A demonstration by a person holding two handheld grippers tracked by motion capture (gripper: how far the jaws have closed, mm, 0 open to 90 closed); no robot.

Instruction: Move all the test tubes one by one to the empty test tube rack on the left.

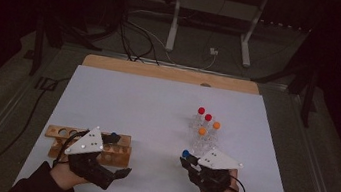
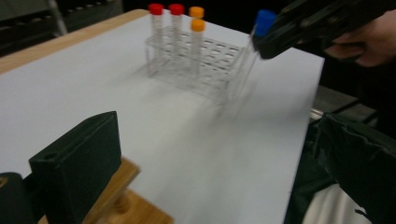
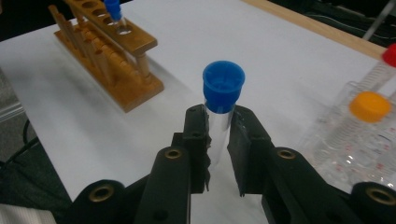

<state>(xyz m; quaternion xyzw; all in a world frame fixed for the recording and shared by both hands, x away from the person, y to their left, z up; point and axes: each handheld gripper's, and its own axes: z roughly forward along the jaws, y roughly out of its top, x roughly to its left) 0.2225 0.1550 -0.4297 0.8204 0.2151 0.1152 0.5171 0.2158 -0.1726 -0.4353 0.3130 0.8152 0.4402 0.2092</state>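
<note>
My right gripper [image 1: 187,160] [image 3: 218,135] is shut on a clear tube with a blue cap [image 3: 223,86] [image 1: 185,153] [image 2: 265,21] and holds it just below the cap, above the white sheet and left of the clear plastic rack [image 1: 201,141] [image 2: 210,70]. That rack holds two red-capped tubes [image 1: 201,111] [image 2: 156,9] and two orange-capped ones [image 1: 202,131] [image 3: 370,106]. A wooden rack [image 1: 59,133] [image 3: 107,51] at front left carries another blue-capped tube [image 1: 113,136] [image 3: 113,9]. My left gripper [image 1: 117,158] [image 2: 215,133] stands open at its right end, one jaw over the wood.
A white sheet [image 1: 157,104] covers the table, whose bare wooden strip [image 1: 171,73] runs along the far edge. Beyond it, on the floor, lie cables [image 1: 136,40] and a white stand's legs [image 1: 247,41]. The sheet's front edge is close under both hands.
</note>
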